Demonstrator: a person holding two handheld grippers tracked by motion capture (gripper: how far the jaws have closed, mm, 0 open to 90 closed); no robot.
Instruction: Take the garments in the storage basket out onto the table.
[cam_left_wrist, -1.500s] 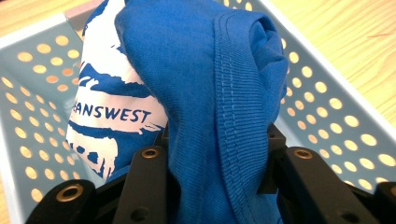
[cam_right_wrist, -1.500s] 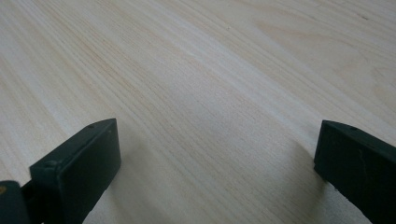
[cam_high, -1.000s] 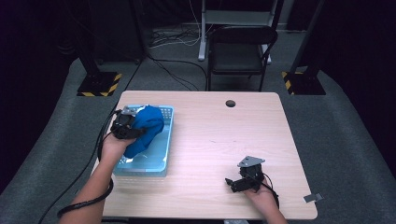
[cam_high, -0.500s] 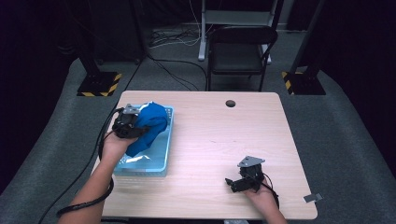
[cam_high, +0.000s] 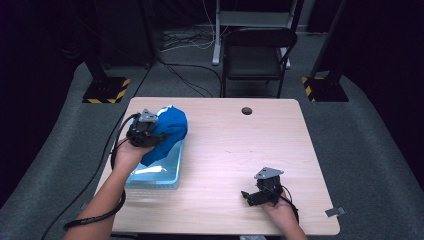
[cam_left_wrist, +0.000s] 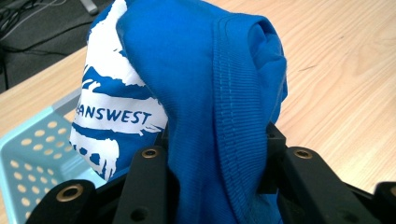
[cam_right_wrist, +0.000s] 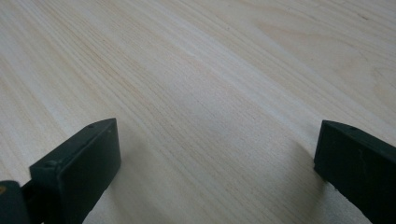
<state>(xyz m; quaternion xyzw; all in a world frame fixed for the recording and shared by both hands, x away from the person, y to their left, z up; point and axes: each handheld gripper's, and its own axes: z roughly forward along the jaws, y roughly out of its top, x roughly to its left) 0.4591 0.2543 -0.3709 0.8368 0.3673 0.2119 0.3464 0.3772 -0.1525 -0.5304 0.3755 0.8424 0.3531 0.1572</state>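
Near the left edge of the counter (cam_high: 225, 150) we see the left gripper (cam_high: 150, 134), its jaws clamped on a blue shirt (cam_high: 167, 132) with white print. The shirt hangs above a light blue basket (cam_high: 155, 175), its lower part reaching into it. Near the front right corner, the right gripper (cam_high: 248, 196) rests low on the bare wood, its jaws wide and holding nothing.

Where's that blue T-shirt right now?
In the high view the blue T-shirt is at the table's left side, bunched in the left gripper and hanging over the light-blue basket, its lower end inside.
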